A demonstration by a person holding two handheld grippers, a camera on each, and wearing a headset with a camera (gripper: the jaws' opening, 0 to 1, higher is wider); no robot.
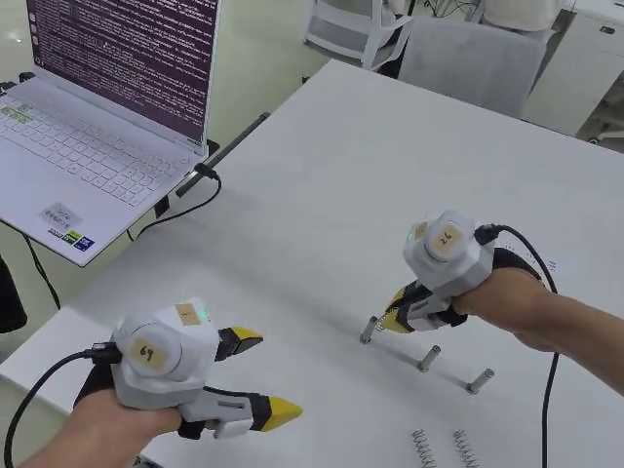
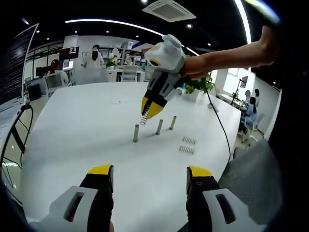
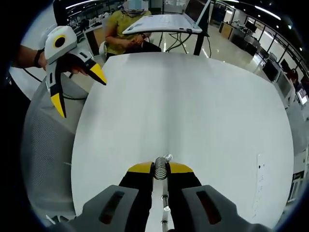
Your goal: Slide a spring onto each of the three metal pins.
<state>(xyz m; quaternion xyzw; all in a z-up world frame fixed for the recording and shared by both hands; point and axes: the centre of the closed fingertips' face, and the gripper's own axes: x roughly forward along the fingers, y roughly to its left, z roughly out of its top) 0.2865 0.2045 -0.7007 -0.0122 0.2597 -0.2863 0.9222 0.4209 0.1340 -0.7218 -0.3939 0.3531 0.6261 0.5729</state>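
A: The right gripper (image 1: 395,320) is clenching one spring (image 2: 144,116) between its jaws and is holding it just above the first pin (image 1: 369,330), the one at the end of the row. What is worrying you here?

B: The spring is hanging a little tilted. In the left gripper view its lower end is sitting beside the pin's top, not clearly over it. If the person is lowering it like this, I think the coil is catching on the pin's edge and bending, or it is pushing the pin over.

A: Are the pins standing loose on the table (image 1: 370,166)?

B: That I cannot tell. The second pin (image 1: 429,358) and the third pin (image 1: 480,380) are standing near and bare, so a falling pin is perhaps knocking them too.

A: Is the left gripper (image 1: 265,375) helping?

B: No. It is hovering released, with its jaws wide apart, far from the pins, so nothing is steadying the pin. Also, if the right jaws are squeezing too weakly, the spring is maybe slipping out and rolling toward the two spare springs (image 1: 421,447), which are lying on the table nearer to the person.
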